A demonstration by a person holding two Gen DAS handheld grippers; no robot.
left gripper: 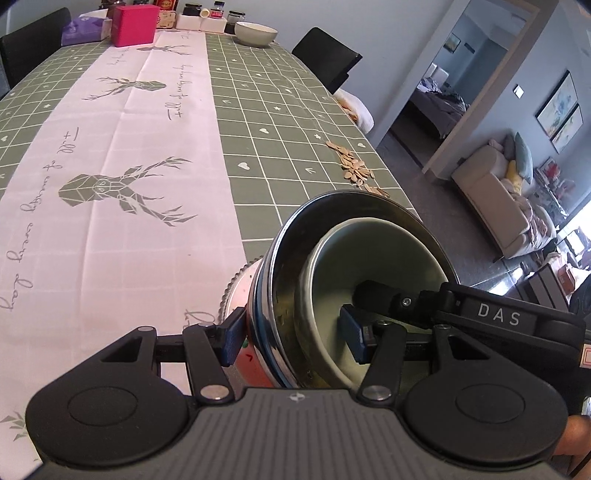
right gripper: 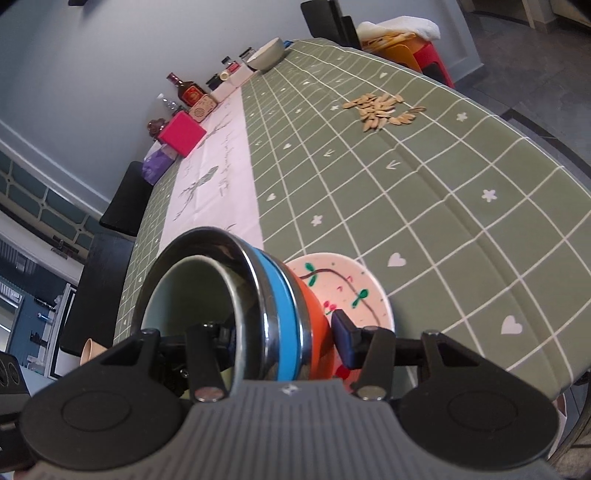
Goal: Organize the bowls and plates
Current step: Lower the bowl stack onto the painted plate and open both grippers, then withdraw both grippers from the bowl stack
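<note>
In the left wrist view, our left gripper (left gripper: 295, 341) pinches the wall of the stacked bowls (left gripper: 369, 266), tilted, mouth facing right, over the table (left gripper: 277, 122). In the right wrist view, our right gripper (right gripper: 284, 341) clamps the stack (right gripper: 236, 295), mouth facing left, beside the pink plate (right gripper: 347, 284).

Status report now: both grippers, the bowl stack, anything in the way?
Left gripper and right gripper both clamp the bowl stack. Pink plate underneath. Seeds ahead.

We see a heap of seeds (right gripper: 382, 109) at upper right on the green checked tablecloth (right gripper: 424, 192), a pink box (left gripper: 135, 25) at upper left, and a sofa (left gripper: 491, 199) at far right.
</note>
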